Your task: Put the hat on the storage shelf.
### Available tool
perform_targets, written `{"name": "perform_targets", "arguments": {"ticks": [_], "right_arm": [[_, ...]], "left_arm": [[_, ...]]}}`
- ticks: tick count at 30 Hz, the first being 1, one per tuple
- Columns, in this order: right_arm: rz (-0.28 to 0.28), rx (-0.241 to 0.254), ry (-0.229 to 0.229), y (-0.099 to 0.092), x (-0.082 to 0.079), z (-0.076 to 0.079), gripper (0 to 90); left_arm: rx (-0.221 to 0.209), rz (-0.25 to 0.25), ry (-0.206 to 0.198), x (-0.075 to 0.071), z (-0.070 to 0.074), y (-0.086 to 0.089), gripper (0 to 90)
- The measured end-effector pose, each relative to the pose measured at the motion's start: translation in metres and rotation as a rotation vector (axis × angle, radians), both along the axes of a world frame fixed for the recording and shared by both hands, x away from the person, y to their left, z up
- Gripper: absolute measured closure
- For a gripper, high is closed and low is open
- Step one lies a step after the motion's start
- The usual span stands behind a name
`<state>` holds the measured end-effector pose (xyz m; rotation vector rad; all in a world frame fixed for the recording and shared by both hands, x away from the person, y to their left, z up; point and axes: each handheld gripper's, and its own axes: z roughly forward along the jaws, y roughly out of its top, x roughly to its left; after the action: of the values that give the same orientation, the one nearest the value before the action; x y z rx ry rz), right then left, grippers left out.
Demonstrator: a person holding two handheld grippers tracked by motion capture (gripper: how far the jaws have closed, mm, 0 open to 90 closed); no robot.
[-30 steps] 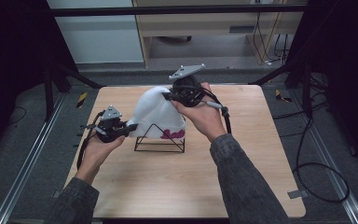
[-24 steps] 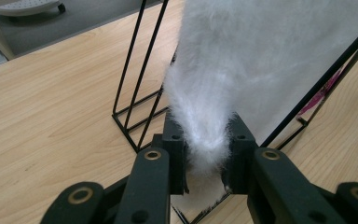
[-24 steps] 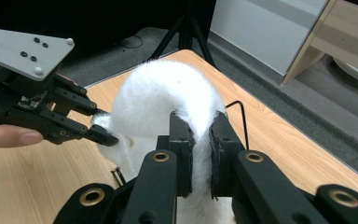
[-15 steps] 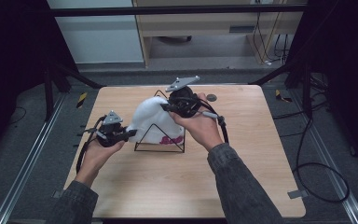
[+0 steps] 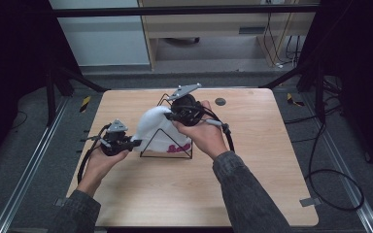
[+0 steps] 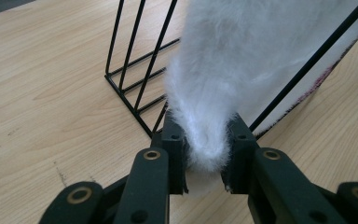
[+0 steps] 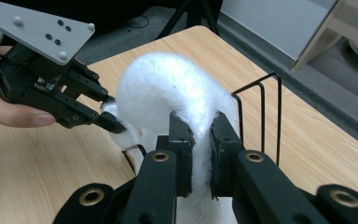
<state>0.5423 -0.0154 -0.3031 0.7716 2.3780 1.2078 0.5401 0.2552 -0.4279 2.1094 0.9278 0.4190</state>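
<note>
While draped over the wire rack (image 5: 167, 145), white fleece (image 5: 153, 127) sits pinched in both claws.

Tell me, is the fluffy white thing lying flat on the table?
No. The fluffy white thing hangs draped over the wire rack, pinched by both grippers.

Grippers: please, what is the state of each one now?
Left gripper: closed on the white fluffy cloth, at its edge.
Right gripper: closed on the same cloth, over the black wire rack.
</note>
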Motion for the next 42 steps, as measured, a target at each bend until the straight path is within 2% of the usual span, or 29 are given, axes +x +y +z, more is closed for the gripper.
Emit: {"name": "perform_targets", "arguments": {"ticks": [21, 30, 42], "right_arm": [[0.008, -0.007, 0.013, 0.002, 0.001, -0.005, 81.9], [0.016, -0.025, 0.027, 0.009, 0.003, -0.009, 81.8], [0.012, -0.029, 0.04, 0.014, 0.005, -0.012, 80.8]], "left_arm": [[0.006, -0.008, 0.012, -0.001, -0.008, 0.001, 73.7], [0.021, -0.004, 0.048, 0.001, -0.014, 0.004, 72.5], [0.011, 0.009, 0.059, 0.0, -0.02, 0.007, 70.0]]}}
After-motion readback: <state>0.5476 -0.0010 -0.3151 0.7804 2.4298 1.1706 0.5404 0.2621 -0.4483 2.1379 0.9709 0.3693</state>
